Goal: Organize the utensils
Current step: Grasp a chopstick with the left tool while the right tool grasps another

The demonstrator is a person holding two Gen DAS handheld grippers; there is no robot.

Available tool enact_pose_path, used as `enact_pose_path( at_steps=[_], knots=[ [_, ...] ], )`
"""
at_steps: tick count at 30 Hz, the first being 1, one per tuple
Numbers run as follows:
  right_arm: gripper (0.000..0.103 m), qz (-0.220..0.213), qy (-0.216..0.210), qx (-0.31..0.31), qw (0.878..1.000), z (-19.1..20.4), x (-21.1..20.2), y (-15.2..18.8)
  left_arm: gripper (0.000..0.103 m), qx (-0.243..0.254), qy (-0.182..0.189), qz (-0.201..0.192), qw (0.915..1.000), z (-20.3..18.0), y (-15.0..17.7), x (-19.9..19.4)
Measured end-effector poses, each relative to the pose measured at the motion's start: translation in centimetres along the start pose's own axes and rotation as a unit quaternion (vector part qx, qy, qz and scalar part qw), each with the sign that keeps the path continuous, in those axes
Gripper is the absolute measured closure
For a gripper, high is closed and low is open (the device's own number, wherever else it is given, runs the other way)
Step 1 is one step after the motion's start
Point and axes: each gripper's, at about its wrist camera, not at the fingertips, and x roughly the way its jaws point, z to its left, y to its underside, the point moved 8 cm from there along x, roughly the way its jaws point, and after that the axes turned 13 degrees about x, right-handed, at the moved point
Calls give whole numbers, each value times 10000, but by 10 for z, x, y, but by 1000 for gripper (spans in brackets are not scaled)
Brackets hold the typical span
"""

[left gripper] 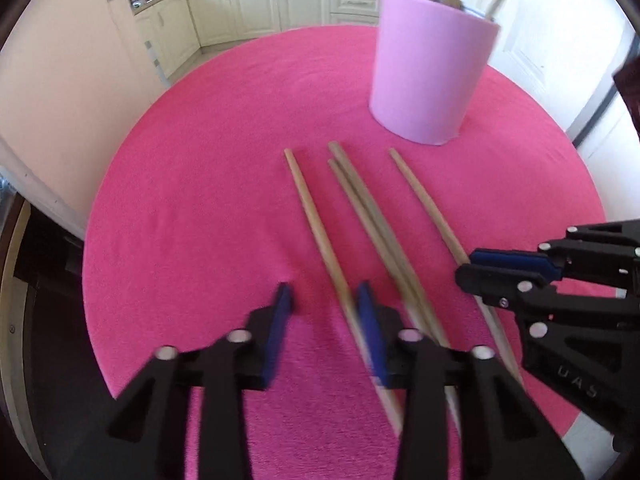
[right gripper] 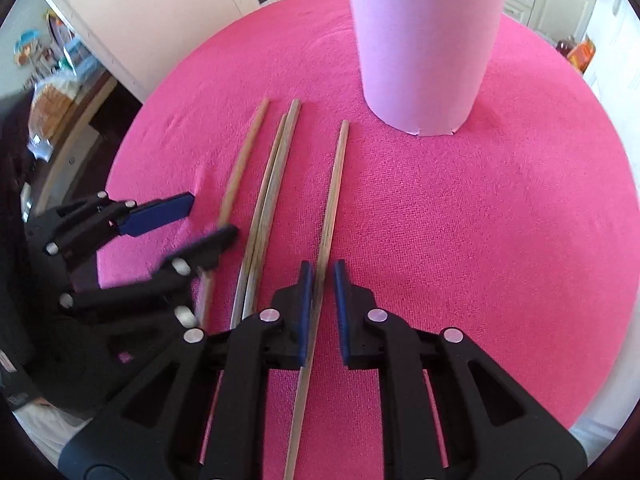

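Right tool [left gripper: 464, 270], marked "UAS", straddles chopstick [right gripper: 334, 184].

Bright daylight (fisheye-warped, motion-blurred foreground)

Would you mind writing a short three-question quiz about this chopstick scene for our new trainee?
1. How many wooden sticks lie flat on the pink cloth?
2. True or false: the right gripper straddles the stick nearest the pink cup.
3. Which gripper has nothing between its fingers: A left gripper, B right gripper?

Key: 1. four; 2. true, the rightmost stick runs between its open fingers; 3. A.
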Motion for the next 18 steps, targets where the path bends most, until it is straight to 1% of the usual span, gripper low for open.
enact_pose_path(
  at_steps=[1, 2, 4, 5, 8, 12, 13, 18],
  knots=[
    [90, -18, 81, -70, 9999, 2, 1, 0, 81, -36, 0, 11, 10000, 3, 0, 0],
    [90, -47, 179, -143, 9997, 5, 2, 0, 84, -45, -14, 23, 10000, 5, 0, 0],
    [92, -123, 353, -308, 9988, 10, 4, 0, 88, -61, -18, 30, 10000, 5, -1, 1],
    [93, -146, 351, -313, 9988, 9, 4, -1, 91, -88, 4, 23, 10000, 8, 0, -1],
    [94, -254, 179, -199, 9993, 3, 2, -1, 94, -229, 137, -34, 9996, 14, 3, -4],
    [97, -470, -73, -77, 9988, -4, -8, -3, 95, -435, 360, -202, 9982, 18, 6, -5],
    [97, -515, -125, -63, 9986, -5, -11, -3, 95, -479, 391, -231, 9978, 16, 0, -4],
    [97, -817, -455, -57, 9956, -1, -31, -7, 96, -651, 481, -478, 9956, 16, 0, -15]
  ],
)
